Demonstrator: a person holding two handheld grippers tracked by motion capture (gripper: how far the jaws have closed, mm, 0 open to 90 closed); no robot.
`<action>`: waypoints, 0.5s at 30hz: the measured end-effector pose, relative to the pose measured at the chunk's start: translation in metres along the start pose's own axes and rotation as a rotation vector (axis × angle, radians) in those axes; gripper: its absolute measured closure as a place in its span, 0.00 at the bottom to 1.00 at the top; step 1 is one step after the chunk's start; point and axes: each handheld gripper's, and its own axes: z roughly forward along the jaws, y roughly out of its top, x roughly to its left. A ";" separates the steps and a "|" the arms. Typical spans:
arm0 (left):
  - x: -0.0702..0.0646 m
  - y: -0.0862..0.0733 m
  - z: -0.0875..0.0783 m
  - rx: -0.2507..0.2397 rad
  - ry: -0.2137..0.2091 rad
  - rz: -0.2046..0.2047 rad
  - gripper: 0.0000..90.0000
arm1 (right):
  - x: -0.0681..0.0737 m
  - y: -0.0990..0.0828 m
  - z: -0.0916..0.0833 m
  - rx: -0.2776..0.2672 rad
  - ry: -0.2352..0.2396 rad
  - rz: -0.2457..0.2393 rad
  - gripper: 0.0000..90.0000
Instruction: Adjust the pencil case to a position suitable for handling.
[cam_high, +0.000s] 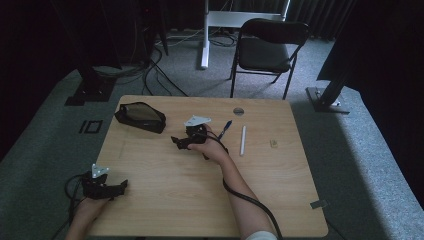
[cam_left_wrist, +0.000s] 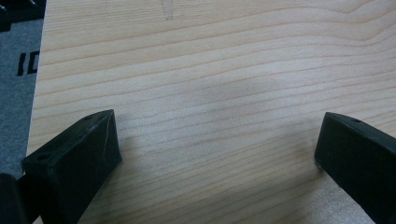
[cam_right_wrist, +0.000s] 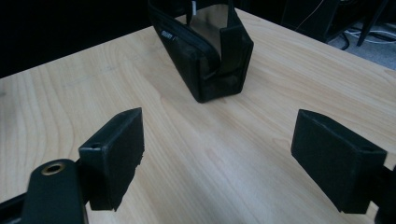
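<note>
The black pouch (cam_high: 140, 117) lies on the far left part of the wooden table (cam_high: 175, 200), with its top open. The right gripper (cam_high: 176, 141) is near it, a little to its right, pointing at it with jaws wide apart and nothing in them. The left gripper (cam_high: 121, 187) sits at the near left edge, jaws wide apart too. A blue pen (cam_high: 225, 129) and a white stick (cam_high: 243, 140) lie to the right.

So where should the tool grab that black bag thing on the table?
Probably on the near short end of the black zippered fabric pouch, coming straight ahead with the open right tool. That end faces the tool, looks narrower than the gap between the jaws, and the pouch's long sides run away from it.
</note>
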 end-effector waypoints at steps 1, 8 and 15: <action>0.000 0.000 0.000 0.000 0.000 0.000 0.00 | 0.000 0.000 0.002 0.000 -0.005 -0.002 0.19; 0.000 0.000 0.000 -0.001 -0.004 0.003 0.00 | -0.001 0.004 0.014 -0.012 -0.020 0.017 0.21; 0.000 0.000 0.000 0.000 -0.004 0.003 0.00 | -0.002 0.007 0.026 -0.006 -0.045 -0.005 0.30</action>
